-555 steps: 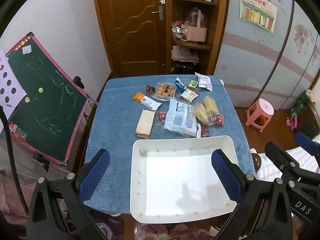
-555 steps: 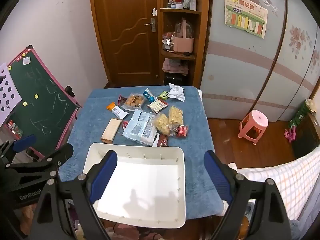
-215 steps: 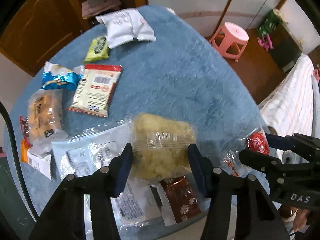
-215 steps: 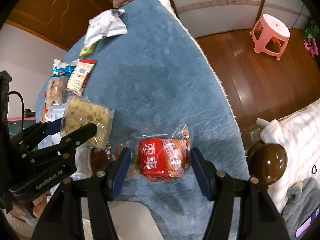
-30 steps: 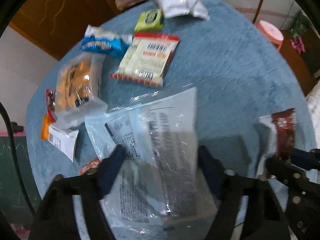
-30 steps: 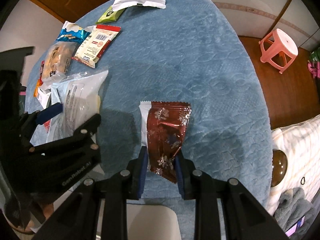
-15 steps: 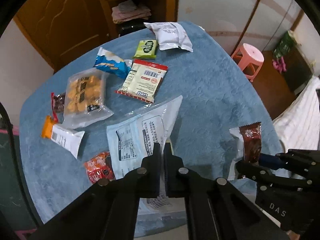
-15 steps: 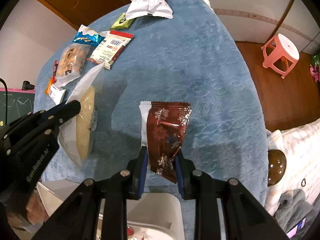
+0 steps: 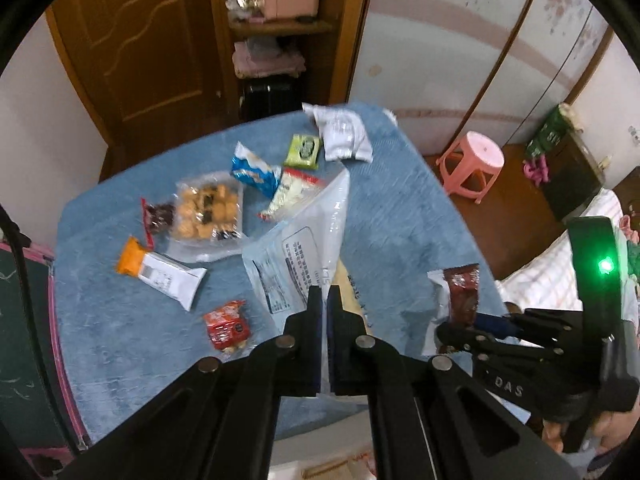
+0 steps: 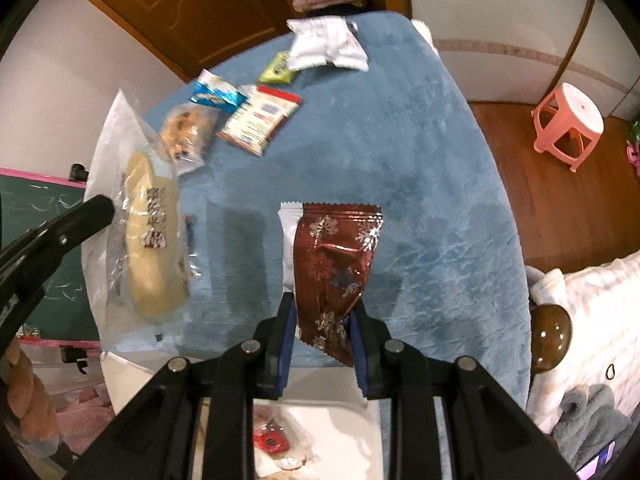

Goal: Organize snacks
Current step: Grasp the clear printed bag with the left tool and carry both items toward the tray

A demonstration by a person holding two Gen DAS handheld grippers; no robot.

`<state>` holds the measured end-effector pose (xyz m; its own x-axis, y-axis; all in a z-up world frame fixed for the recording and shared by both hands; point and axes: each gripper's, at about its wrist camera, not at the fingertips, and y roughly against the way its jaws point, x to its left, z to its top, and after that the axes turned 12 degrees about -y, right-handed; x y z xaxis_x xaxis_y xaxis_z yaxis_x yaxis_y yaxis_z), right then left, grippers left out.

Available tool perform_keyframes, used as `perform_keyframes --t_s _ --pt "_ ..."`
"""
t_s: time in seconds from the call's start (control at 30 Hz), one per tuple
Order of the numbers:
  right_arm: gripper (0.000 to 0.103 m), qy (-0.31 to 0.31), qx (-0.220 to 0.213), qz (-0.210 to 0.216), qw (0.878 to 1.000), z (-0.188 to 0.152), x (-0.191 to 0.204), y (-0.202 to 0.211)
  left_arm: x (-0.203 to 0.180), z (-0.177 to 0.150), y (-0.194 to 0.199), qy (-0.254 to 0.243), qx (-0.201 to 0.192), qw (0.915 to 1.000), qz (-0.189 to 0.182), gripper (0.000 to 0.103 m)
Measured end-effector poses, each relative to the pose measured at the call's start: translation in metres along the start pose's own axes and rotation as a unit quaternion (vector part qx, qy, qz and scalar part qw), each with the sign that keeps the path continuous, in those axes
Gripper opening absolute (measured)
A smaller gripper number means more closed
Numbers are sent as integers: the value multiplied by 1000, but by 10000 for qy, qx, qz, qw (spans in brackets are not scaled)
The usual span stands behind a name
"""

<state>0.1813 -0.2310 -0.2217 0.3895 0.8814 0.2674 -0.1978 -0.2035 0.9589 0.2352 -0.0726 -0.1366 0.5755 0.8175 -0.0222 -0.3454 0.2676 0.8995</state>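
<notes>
Lifting now: left gripper [image 9: 323,300] fingers, wide a second ago, clamping clear bread bag [image 9: 304,240] off tabletop [image 9: 400,216]; right gripper [image 10: 324,316] fingers still gripping maroon snack packet [image 10: 334,264]. Both tray-bound, likely.

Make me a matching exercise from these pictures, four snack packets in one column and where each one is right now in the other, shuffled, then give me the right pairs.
Column one:
1. dark red snowflake packet
2. big clear bag with the pale bread
3. white packet
4. small red packet

Column two:
A. lying at the far end of the blue table cover
B. pinched in the right gripper
C. lying on the cover near the orange and white packet
D. hanging from the left gripper

Pairs: 1-B, 2-D, 3-A, 4-C
</notes>
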Motion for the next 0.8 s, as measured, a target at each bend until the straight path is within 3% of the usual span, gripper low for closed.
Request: perform_keyframes --t_s 0.23,0.53,0.8 --pt "25 358 -440 411 9975 -14 23 59 2 -19 78 81 -451 9989 -50 0" --pt "25 1087 -928 891 9857 -64 46 140 -11 -69 170 194 -809 9965 45 0" --pt "25 1637 -908 965 9776 -121 54 166 -32 -125 192 398 -639 9971 66 0"
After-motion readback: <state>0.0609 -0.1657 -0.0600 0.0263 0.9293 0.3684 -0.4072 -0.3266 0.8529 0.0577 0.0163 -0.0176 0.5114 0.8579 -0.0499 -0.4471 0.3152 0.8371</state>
